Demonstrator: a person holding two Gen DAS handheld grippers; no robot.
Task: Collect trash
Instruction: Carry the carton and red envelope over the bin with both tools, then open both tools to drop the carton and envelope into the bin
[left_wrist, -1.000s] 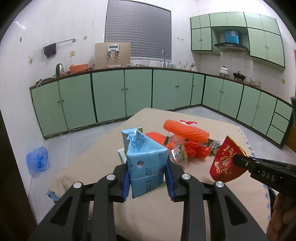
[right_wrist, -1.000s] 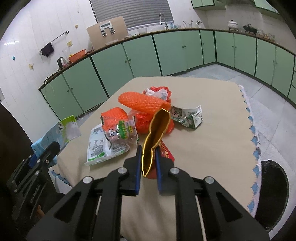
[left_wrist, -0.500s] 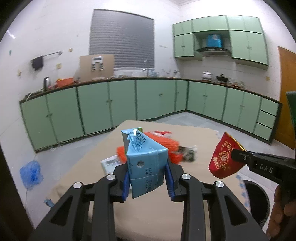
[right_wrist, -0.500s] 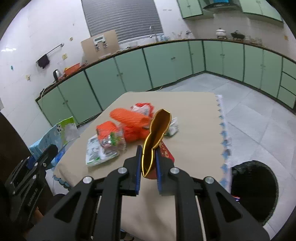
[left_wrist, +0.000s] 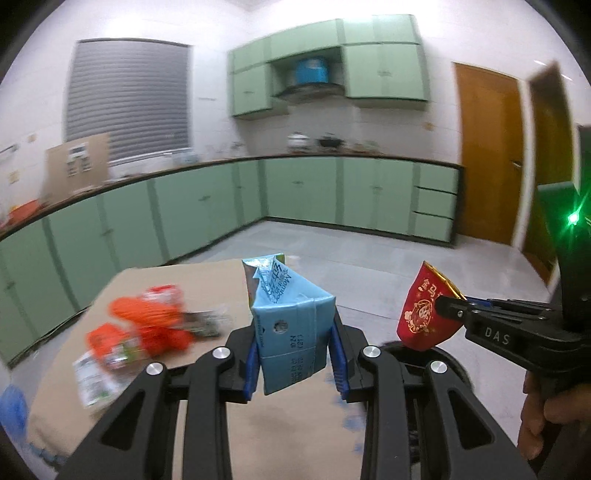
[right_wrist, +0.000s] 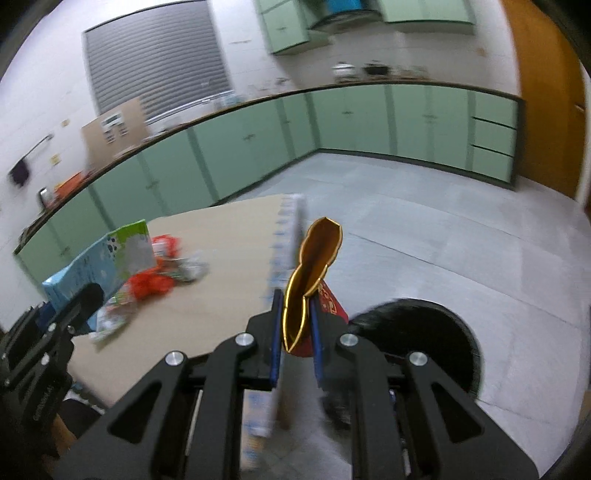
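We see our left gripper (left_wrist: 293, 363) with its jaws pinching a crumpled light-blue cardboard drink carton (left_wrist: 290, 328) by its two sides, lifted clear above the beige cloth-covered tabletop (left_wrist: 207, 284). Our right gripper (right_wrist: 295, 341) has its jaws pressed nearly together on a red foil packet with a gold lining (right_wrist: 312, 280), which stands up between the blue pads, its open mouth upward. From the left wrist view that same packet (left_wrist: 424, 314) hangs at the tip of the right gripper, off the tabletop's edge and above the rim of a round black bin (right_wrist: 424, 332) that sits on the grey tiled floor (right_wrist: 443, 240) just beside the tabletop. More trash lies on the tabletop to the left: a heap of orange mesh netting (left_wrist: 147, 325) and a white and green plastic wrapper (left_wrist: 98, 376), both blurred. Pale green cabinets (left_wrist: 303, 192) line the walls behind, and a brown wooden door (left_wrist: 487, 155) stands at the right.
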